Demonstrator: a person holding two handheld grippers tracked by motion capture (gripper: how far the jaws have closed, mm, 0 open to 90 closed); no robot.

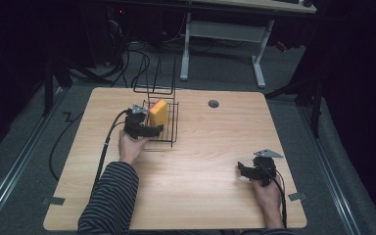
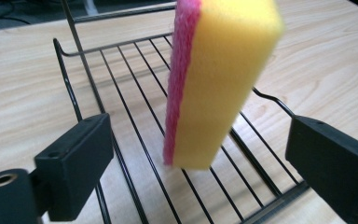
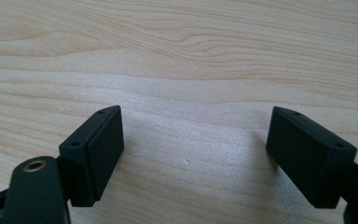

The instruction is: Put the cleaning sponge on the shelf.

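Note:
A yellow sponge with a pink scrub face stands on end, tilted, inside a black wire rack at the left middle of the wooden table. My left gripper reaches into the rack's near side, and in the left gripper view its jaws stand wide on either side of the sponge without touching it. The rack's floor wires run under the sponge. My right gripper rests low over bare wood at the right front, and in the right gripper view it is open with nothing between its jaws.
A round grey cable hole lies near the table's far edge. Beyond the table stands a white desk frame, with cables on the dark floor. The rack's tall wire back rises behind the sponge.

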